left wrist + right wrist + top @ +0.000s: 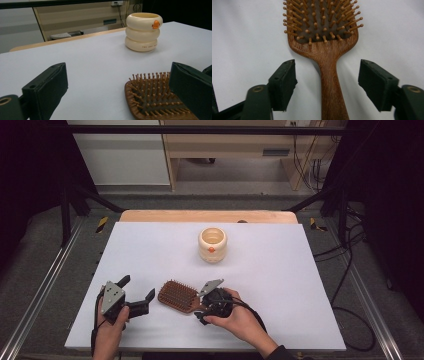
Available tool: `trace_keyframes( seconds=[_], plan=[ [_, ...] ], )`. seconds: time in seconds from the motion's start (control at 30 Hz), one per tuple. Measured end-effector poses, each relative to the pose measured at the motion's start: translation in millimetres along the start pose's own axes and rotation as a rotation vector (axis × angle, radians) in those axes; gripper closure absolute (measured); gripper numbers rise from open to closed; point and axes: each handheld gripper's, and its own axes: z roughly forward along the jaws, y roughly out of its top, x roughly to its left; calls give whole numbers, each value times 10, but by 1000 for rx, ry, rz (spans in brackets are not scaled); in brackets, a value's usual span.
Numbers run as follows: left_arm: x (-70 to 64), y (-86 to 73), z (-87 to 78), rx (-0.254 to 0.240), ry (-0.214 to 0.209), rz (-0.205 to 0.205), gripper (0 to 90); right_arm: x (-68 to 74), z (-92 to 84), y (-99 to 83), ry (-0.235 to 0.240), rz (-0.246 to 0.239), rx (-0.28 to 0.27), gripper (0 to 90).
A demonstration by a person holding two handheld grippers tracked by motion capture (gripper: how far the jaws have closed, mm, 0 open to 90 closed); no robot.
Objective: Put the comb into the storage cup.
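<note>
A wooden paddle hairbrush (177, 295) lies bristles up on the white table (285, 285), its handle pointing toward the person's right hand. My right gripper (202, 306) straddles that handle. In the right gripper view the handle (330, 82) runs between the two black jaws of my right gripper (327, 68) with a gap on each side, so the pads do not touch it. My left gripper (137, 287) rests on the table just left of the brush head, open with nothing between its jaws. The left gripper view has the brush head (155, 97) by its right jaw.
A cream ringed cup (212, 245) with a small orange mark stands upright at the middle back of the table; it is the cup (143, 31) seen far off in the left gripper view. A wooden strip edges the table's far side.
</note>
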Motion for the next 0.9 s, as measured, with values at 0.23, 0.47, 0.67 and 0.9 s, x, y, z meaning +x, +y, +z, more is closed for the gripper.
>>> trace_keyframes(
  seconds=[0.23,0.47,0.67,0.9],
  plan=[
    [-3,0,4,0,-2,0,26,15,23,67,7,-13,46,449],
    [-3,0,5,1,-3,-1,27,23,59,106,4,-37,108,529],
    [-4,0,6,1,-4,-2,26,9,82,119,5,-40,139,570],
    [-5,3,9,2,-2,2,26,22,116,153,1,-47,180,614]
  ],
)
